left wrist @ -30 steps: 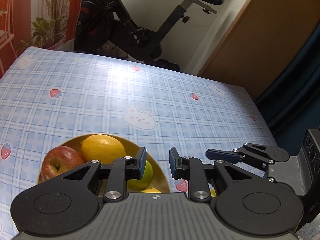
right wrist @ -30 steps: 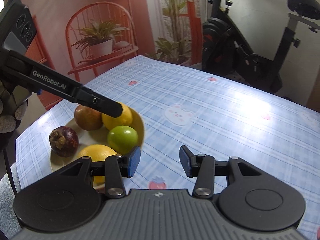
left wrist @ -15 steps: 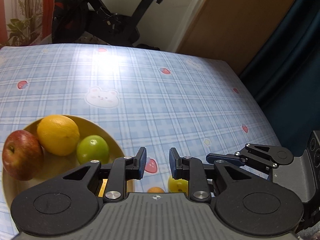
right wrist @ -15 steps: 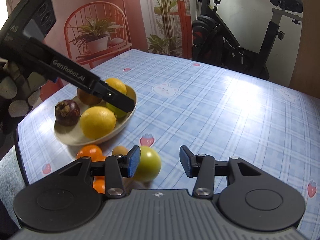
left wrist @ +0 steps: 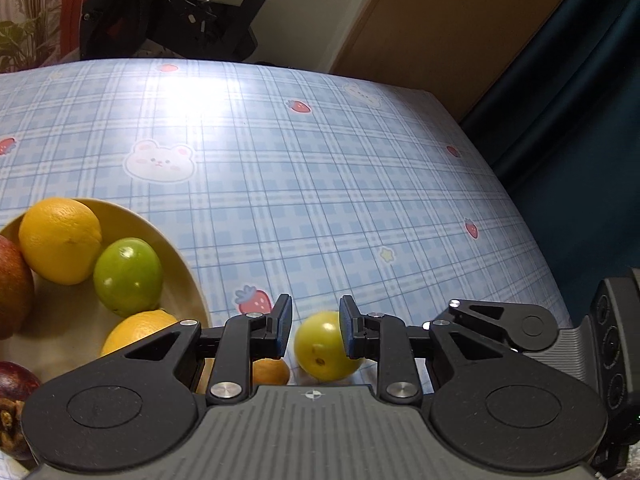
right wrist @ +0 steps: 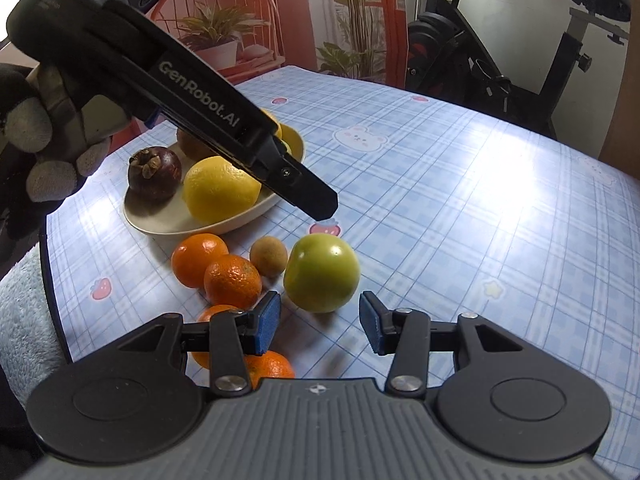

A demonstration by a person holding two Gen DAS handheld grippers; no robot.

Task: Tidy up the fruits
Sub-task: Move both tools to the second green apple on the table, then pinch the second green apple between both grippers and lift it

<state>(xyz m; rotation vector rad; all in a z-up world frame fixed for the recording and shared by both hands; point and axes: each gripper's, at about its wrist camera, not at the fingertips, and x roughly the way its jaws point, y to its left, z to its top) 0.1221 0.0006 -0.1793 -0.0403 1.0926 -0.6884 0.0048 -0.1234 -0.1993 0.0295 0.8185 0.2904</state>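
A cream bowl (right wrist: 224,224) (left wrist: 188,280) holds a mangosteen (right wrist: 154,174), lemons (right wrist: 220,194), a green fruit (left wrist: 128,276), an orange (left wrist: 60,240) and a red apple (left wrist: 12,284). On the table beside it lie a yellow-green apple (right wrist: 322,272) (left wrist: 324,346), a small brown fruit (right wrist: 269,257) and several tangerines (right wrist: 232,280). My left gripper (left wrist: 315,326) is open, hovering above the apple. My right gripper (right wrist: 319,322) is open, just short of the apple. Both are empty.
The table (right wrist: 460,208) has a blue plaid cloth with bears and strawberries. Its right edge (left wrist: 532,240) drops to a dark curtain. An exercise bike (right wrist: 520,60) and a red plant rack (right wrist: 224,40) stand behind. A fluffy blue cloth (right wrist: 24,320) lies at the near left.
Both grippers have pulled back from the bowl and swung toward the loose fruits. The yellow-green apple and tangerines have come into view, now just ahead of both grippers.
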